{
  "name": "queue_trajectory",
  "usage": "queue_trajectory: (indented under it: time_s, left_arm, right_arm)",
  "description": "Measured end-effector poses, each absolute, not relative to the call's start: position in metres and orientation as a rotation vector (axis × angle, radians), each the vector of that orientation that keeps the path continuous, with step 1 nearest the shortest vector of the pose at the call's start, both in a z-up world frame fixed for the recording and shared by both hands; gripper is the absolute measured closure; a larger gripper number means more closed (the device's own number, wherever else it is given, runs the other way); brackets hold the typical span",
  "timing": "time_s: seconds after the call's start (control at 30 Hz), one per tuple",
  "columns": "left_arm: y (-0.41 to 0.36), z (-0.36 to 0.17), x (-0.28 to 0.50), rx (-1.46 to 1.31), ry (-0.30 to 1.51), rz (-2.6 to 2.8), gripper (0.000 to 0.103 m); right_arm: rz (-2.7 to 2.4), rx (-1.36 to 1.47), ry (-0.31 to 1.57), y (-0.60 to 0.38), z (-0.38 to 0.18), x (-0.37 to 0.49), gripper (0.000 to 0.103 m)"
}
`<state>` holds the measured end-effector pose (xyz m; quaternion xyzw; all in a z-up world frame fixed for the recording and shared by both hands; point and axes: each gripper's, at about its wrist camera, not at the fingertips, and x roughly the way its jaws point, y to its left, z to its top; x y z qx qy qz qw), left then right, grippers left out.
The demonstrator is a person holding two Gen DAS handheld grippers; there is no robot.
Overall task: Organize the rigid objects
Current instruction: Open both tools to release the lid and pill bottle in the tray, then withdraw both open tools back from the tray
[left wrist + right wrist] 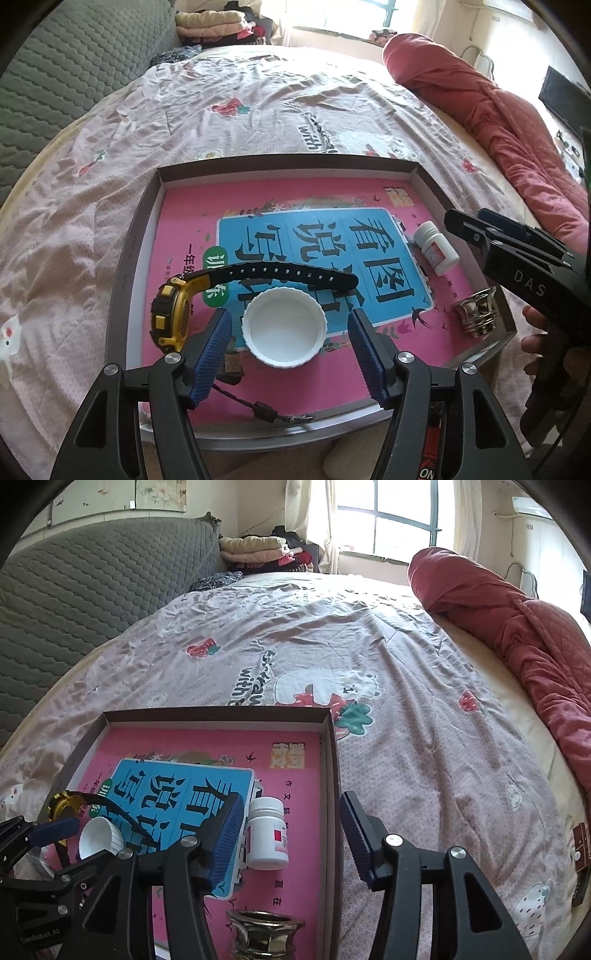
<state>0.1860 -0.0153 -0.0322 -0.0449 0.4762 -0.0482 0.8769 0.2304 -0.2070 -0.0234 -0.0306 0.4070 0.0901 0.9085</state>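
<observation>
A shallow brown-rimmed box [284,162] on the bed holds a pink book [184,221]. On the book, a white ribbed cap [284,328] lies mouth up between the fingers of my left gripper [288,314], which is open and clear of it on both sides. A yellow and black watch [173,314] rests just left of the cap. My right gripper [291,801] is open. A white pill bottle [267,834] lies close to its left pad, and its right finger hangs over the box wall [332,775]. A silver metal piece [264,934] sits near the box's front right.
The box lies on a pink printed bedsheet [406,738]. A rolled red quilt [517,627] runs along the right, a grey quilted headboard [92,576] stands at the left, and folded clothes [255,550] are stacked at the back. A thin cord with a clip [266,410] lies at the box's front.
</observation>
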Motion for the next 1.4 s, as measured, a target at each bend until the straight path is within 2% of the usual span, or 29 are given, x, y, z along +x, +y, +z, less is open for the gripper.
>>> queue_trajectory:
  time_s: [1.07, 1.2, 1.4]
  left_arm:
    - [0.031, 0.010, 0.176, -0.165, 0.897, -0.047, 0.035]
    - [0.034, 0.013, 0.172, -0.166, 0.888, -0.045, 0.029]
    - [0.037, 0.019, 0.163, -0.167, 0.879, -0.040, 0.029]
  right_arm:
    - [0.203, -0.043, 0.758, -0.210, -0.004, 0.220, 0.049]
    - [0.209, -0.046, 0.743, -0.208, 0.000, 0.215, 0.049]
    - [0.216, -0.050, 0.727, -0.205, 0.006, 0.204, 0.049]
